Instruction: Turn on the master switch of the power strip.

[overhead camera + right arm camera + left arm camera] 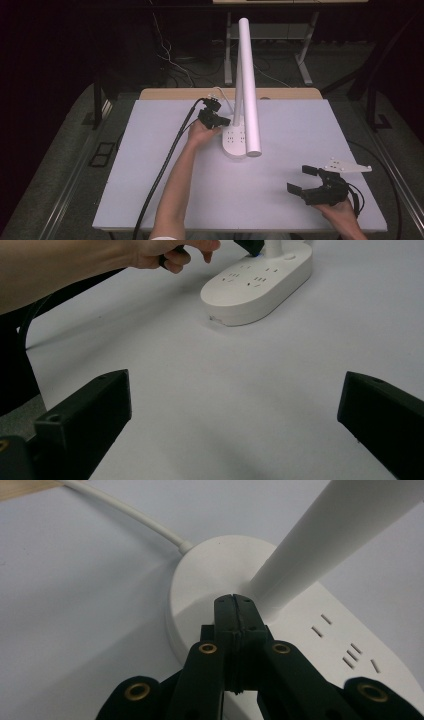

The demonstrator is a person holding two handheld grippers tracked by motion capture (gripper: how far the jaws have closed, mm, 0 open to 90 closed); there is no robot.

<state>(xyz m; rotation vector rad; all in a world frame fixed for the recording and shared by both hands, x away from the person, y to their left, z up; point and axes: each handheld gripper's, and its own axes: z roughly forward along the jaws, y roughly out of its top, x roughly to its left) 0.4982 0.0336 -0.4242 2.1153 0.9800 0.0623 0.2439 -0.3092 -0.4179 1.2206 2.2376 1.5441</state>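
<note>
Pressure on the lamp's base seemed to be the step in hand, judged from the left gripper (234,600), whose black jaws were seen closed tip to tip, with nothing between them, their joined tip set at or just above the round end of the base beside the foot of the lamp arm; contact itself could not be made out. If a switch was meant, the push would best be made straight down and lightly, so that the smooth plastic was not skidded across the table by a slanted shove, and the closed tip kept clear of the arm.

Nearest the person, the right gripper (305,181) was held low over the table's near right corner, well apart from the lamp, its jaws spread wide and empty; its grey three-cornered plate was seen above it. It was judged best left resting there, or brought to steady the base if that began to slide.

The table (280,200) was covered by a pale, matte, flat sheet. Farther off, near the middle, stood the desk lamp base (235,142), a white, glossy, long oval block with rounded edges, with socket slots (350,655) cut in its flat top. From its far end a white tubular lamp arm (250,85) rose, smooth and straight. A white round cord (125,510) ran from the base's far rim toward the wooden table edge.
</note>
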